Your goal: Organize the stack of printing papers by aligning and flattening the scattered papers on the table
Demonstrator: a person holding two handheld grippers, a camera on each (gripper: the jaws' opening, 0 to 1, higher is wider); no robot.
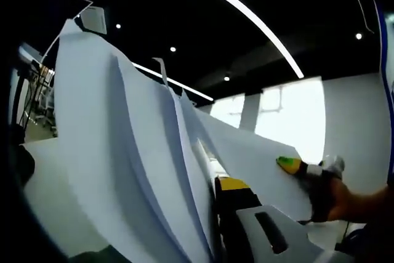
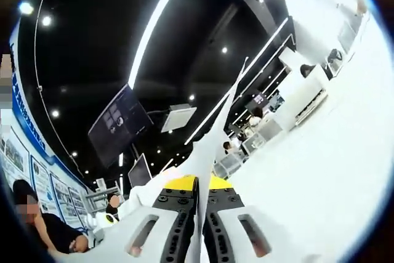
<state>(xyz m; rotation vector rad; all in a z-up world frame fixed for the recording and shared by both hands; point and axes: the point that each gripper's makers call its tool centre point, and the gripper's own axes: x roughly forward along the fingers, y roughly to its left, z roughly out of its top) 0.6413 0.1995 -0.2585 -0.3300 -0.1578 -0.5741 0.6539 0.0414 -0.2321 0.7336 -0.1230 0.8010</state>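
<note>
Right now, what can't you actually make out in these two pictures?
- Left gripper view: the raised papers hide the left tool's far side and much of the table.
- Left gripper view: the right tool is blurred and partly behind the sheets.
- Right gripper view: the sheet pinched in the right tool shows edge-on; its face can't be seen.

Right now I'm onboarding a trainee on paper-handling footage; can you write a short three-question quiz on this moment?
1. True or false: the right hand-held gripper is shut on printing papers.
2. In the left gripper view, the printing papers are: A) lying flat, B) lifted and fanned apart, C) rolled into a tube.
3. Fill in: the other gripper's fingertip touching the sheets is coloured ____.

Key: 1 true; 2 B; 3 green.
</note>
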